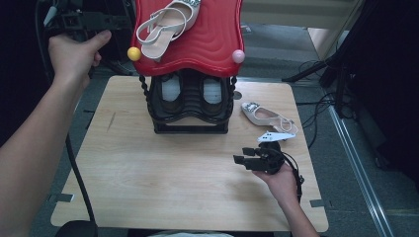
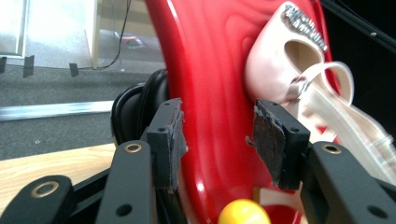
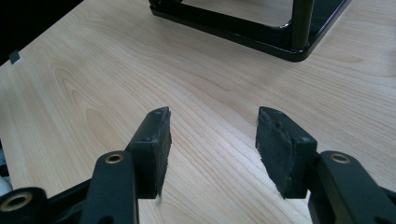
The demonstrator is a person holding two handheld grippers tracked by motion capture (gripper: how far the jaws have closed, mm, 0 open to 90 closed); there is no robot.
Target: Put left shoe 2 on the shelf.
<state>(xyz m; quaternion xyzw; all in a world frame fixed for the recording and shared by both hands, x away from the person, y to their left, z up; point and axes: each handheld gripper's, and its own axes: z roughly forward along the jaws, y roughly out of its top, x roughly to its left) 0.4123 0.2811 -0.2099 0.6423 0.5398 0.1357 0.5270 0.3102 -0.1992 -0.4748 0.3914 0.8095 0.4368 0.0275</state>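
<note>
Sandal [image 1: 165, 24] is lying on the red shelf [image 1: 207, 44] at 12 o'clock — your left gripper [image 2: 217, 140] is hovering beside it, jaws apart, nothing held. Right gripper [image 3: 212, 149] is idling, jaws apart. Next, I judge — fetch the second sandal [image 1: 267, 117] at 3 o'clock.

The high view sits above the person's side of the table [image 1: 148, 192], looking fwd and down; it takes in the whole tabletop, the red shelf [image 1: 207, 44] at the far edge and both forearms.

The left gripper view rides on the left claw [image 2: 217, 140], v. close to the red shelf [image 2: 210, 93], looking along the jaws at its edge and the pale shoe [image 2: 285, 70] on it (same shelf and shoe [image 1: 165, 24] appear top centre in the high view).

The right gripper view rides on the right claw [image 3: 212, 149], low over the table [image 3: 93, 93], facing across the wood toward the black rack base [image 3: 261, 32], which the high view shows mid-table [image 1: 190, 129].
</note>
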